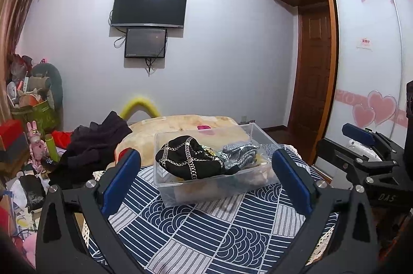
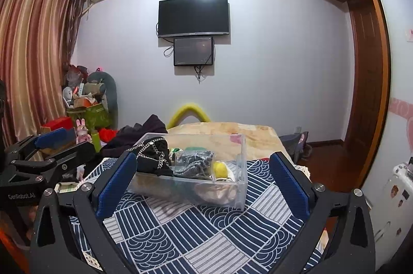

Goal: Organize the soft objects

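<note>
Item: clear bin of soft goods, standing on our blue patterned cloth, dead ahead of both grippers.

Contents: black chained bag heaped at the bin's left end and riding above the rim; grey knit beside it; a yellow ball toward the right end; paler pieces under these, not identifiable.

Axis: we judge the bin's long side runs left to right across our reach.

Left gripper: jaws spread wide, nothing between them, bag straight ahead and nearer to it.

Right gripper: equally wide, empty, facing the ball end.

Outlying: dark clothing loose beyond the cloth, left of the bin, nearer our left hand.
</note>
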A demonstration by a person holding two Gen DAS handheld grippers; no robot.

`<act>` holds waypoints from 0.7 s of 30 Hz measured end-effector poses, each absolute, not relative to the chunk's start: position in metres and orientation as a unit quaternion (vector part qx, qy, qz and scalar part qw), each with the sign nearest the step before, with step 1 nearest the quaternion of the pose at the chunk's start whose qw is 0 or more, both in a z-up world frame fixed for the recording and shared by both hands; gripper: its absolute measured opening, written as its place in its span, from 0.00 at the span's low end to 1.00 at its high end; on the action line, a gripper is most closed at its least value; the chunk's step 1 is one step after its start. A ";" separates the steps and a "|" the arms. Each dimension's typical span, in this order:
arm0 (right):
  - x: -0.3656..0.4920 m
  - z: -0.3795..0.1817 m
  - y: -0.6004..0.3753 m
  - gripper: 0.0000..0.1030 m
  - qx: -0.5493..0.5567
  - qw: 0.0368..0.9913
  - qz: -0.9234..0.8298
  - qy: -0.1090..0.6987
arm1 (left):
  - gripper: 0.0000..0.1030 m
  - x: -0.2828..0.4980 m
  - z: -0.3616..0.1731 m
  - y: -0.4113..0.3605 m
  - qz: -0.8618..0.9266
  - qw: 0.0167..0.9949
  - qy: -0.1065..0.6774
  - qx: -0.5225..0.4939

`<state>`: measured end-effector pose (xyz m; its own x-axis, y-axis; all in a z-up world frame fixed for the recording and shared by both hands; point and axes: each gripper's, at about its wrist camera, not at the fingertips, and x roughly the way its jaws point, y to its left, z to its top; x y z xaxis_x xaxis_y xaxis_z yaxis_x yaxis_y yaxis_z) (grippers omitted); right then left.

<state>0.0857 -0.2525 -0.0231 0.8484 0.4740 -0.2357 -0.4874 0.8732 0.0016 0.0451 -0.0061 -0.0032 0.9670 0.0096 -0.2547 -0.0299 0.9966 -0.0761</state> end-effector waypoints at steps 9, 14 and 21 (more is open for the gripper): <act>0.085 -0.023 -0.252 0.99 -0.030 0.961 0.250 0.113 | 1.00 0.043 -0.002 -0.007 0.009 0.991 0.126 -0.039; 0.084 -0.023 -0.253 0.99 -0.029 0.962 0.249 0.112 | 1.00 0.042 -0.001 -0.006 0.009 0.991 0.123 -0.043; 0.084 -0.022 -0.254 0.99 -0.030 0.961 0.250 0.112 | 1.00 0.042 0.000 -0.008 0.009 0.992 0.119 -0.036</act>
<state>0.0838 -0.2542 -0.0219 0.8496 0.4747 -0.2298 -0.4883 0.8727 -0.0026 0.0416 -0.0081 -0.0004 0.9716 0.0102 -0.2363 -0.0272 0.9972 -0.0690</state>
